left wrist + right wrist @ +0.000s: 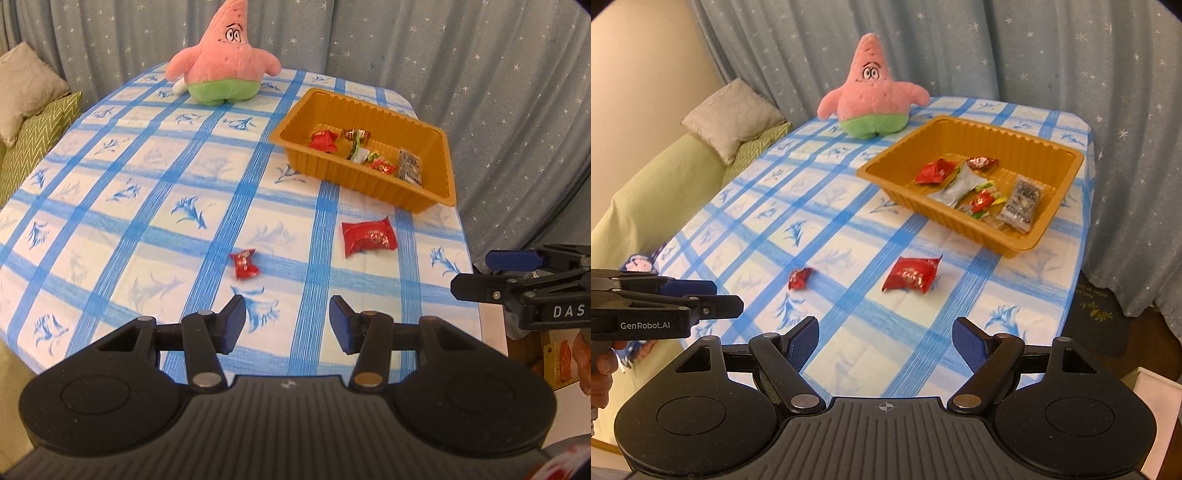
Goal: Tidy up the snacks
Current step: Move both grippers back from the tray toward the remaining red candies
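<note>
the table (110, 206) fills most of what i see, draped in a white cloth with blue checks and small blue flowers, with a starry grey curtain (461, 55) hanging behind it. at the far end a pink star plush toy (221, 59) in green shorts stands upright on the cloth. nearer to me and to the right sits the orange tray (295, 147), and inside it lie several wrapped snacks: red ones, a pale one with green, and a dark packet (410, 168) at the right end; how many exactly i can't tell, since they overlap. on the bare cloth just in front of the tray lies a big red packet (368, 236), and to its left, a little apart, a small red candy (244, 264). my left gripper (287, 324) hangs above the near edge of the table, fingers spread wide with nothing between them. my right gripper (884, 341) hangs beside it, likewise spread wide and holding nothing, with the big packet ahead of it.
</note>
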A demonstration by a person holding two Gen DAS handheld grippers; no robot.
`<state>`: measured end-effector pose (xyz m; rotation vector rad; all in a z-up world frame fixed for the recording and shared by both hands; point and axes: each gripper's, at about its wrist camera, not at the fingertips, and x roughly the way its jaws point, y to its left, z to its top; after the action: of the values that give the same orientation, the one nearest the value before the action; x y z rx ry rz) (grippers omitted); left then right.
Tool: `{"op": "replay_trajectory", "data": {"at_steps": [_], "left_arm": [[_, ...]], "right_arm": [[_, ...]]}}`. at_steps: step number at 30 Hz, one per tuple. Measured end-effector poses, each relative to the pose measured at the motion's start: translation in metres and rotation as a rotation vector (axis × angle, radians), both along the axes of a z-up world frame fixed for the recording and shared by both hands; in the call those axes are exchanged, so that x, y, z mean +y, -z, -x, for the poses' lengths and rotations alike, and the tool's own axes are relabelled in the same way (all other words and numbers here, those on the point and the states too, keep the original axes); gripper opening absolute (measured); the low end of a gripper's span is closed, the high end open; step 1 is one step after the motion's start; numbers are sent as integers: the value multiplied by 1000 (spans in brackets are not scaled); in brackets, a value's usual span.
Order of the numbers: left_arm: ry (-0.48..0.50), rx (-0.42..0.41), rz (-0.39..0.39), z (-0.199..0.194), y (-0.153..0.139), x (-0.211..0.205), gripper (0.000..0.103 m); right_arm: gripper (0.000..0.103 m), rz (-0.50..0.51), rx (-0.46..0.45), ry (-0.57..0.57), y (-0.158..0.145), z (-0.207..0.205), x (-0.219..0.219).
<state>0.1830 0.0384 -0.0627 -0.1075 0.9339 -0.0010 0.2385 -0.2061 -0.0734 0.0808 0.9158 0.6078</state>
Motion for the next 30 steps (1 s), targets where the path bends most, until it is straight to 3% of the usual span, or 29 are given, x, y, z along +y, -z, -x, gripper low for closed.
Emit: {"op": "replay_trajectory", "data": {"at_steps": [16, 30], "left_arm": [[-23, 65, 4, 14, 24, 4, 46], [-50, 59, -1, 6, 40, 21, 46]], "right_arm": [[79, 24, 50, -48, 22, 4, 24], [79, 42, 78, -36, 36, -5, 35]]}}
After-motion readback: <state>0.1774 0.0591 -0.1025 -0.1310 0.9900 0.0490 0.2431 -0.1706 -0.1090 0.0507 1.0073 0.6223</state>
